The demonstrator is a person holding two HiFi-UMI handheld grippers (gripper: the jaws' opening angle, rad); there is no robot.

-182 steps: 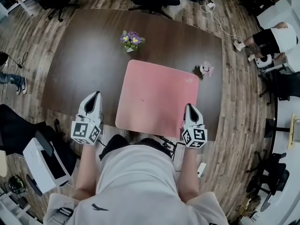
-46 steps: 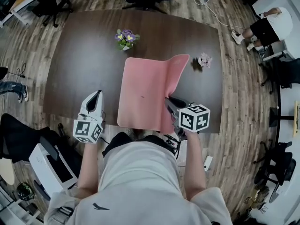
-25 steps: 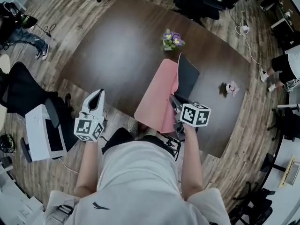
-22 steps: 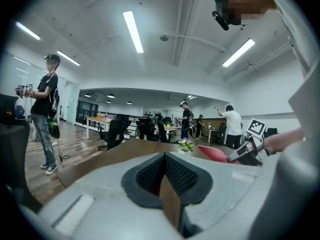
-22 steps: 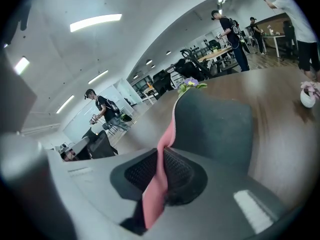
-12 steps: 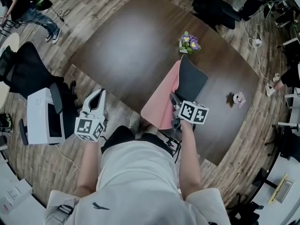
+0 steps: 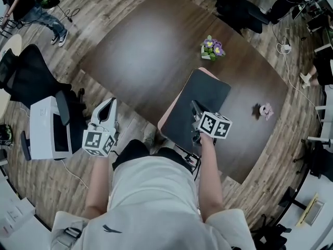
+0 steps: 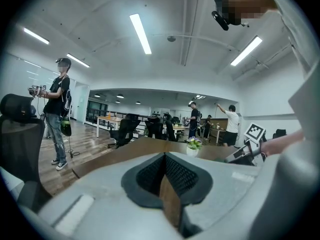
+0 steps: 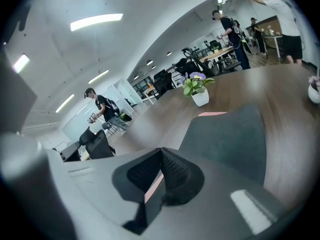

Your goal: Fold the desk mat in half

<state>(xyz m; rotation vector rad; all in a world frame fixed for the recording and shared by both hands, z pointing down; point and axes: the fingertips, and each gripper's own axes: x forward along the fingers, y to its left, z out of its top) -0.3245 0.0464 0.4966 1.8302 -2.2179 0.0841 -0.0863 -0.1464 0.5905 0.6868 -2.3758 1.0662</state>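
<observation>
Right gripper [image 7: 193,105] sits low and right of centre in the head view, jaws pressed together after just snapping shut. They clamp nothing: the thin pink sliver in the slit looks like mat seen through the gap, not mat pinched. Its tips hover over the desk mat [image 7: 207,90], which lies folded on the near right part of the table [image 7: 140,51] with its dark underside facing up.

Left gripper [image 7: 107,104] hangs at lower left, off the table and over the wooden floor [image 7: 83,95]. It is clenched too, with nothing between the pads and only brown wood showing past them.

The mat looks thin, light and floppy. It will drape rather than hold a shape, and the dark backing is probably rubbery, so it should grip, not slide. A pink strip [image 9: 212,114] peeks out past the dark layer's far end, so the 2 halves look slightly offset. To square them up, the place to pinch is the free edge of the top layer near a corner, lifting gently so the limp sheet doesn't buckle.

The count so far is 1 mat, 1 table and 2 grippers. Further up the frame stand 2 little flower decorations, a purple-flowered pot [image 7: 212,48] beyond the mat and a small pink flower [image 7: 266,110] out to the right, both well apart from the mat.
</observation>
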